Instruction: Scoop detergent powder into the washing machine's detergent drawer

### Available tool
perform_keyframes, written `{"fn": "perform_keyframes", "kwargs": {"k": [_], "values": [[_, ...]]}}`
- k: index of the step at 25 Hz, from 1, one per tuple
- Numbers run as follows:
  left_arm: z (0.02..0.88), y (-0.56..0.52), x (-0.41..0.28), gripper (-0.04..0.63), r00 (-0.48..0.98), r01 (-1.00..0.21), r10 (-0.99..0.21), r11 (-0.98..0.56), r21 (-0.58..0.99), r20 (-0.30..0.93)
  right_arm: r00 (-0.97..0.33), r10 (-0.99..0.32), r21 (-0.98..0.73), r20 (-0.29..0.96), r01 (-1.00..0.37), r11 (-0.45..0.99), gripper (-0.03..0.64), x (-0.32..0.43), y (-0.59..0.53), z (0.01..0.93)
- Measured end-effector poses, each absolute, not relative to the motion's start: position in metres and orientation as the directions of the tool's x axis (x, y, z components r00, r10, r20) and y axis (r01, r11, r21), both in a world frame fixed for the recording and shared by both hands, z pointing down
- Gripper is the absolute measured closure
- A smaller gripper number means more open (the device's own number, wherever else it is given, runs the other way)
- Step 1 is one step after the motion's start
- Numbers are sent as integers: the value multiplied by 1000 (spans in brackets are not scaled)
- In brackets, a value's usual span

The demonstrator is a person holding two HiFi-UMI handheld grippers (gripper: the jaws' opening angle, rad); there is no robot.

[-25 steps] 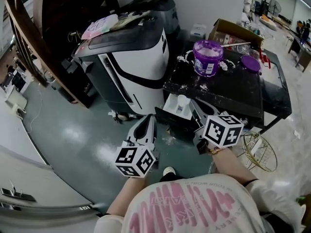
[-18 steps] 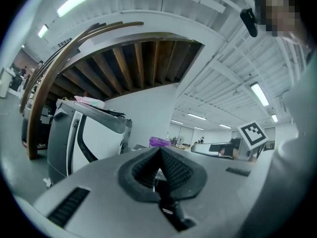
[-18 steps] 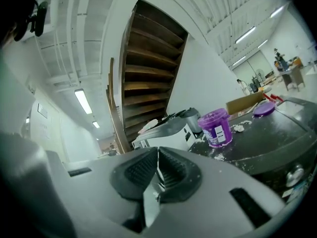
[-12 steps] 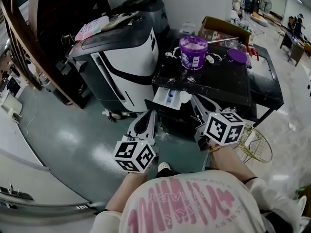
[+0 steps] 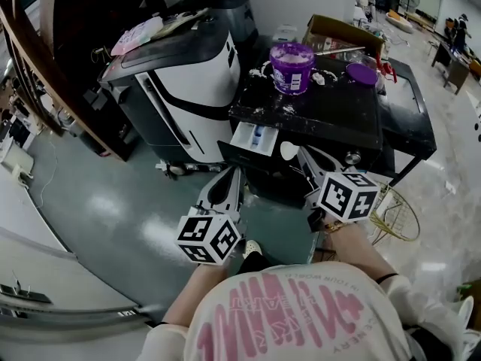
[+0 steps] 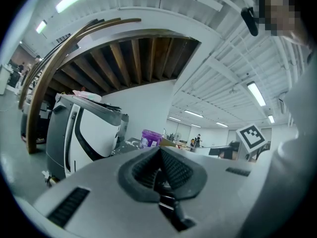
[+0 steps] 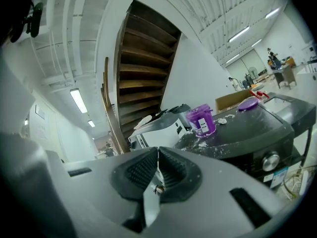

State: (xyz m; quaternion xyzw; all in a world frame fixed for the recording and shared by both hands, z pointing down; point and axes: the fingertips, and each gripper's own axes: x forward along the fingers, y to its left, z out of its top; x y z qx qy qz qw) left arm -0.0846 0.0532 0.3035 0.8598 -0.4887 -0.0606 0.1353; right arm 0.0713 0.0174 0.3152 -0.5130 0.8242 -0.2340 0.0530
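Left fingers (image 6: 143, 170) together, empty; right fingers (image 7: 141, 170) clamped on scoop (image 5: 289, 150), readied for far tub (image 5: 291, 70); drawer (image 5: 244, 139) left open for filling.

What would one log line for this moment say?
left gripper: shut, empty | right gripper: shut on white scoop | drawer: open | purple tub: open, on washer

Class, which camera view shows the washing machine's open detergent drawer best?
The head view: the detergent drawer sticks out of the washer's front, seen from above with its compartments. Neither gripper view shows the drawer at all.
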Motion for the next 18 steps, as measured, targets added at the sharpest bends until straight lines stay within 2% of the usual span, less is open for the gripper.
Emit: {"fn": "perform_keyframes", "kwargs": {"k": [18], "values": [[330,66,-87,594,499,-837,-862,-455,305,84,-480,-855,-446,196,-820,358,611,74,28,337]]}}
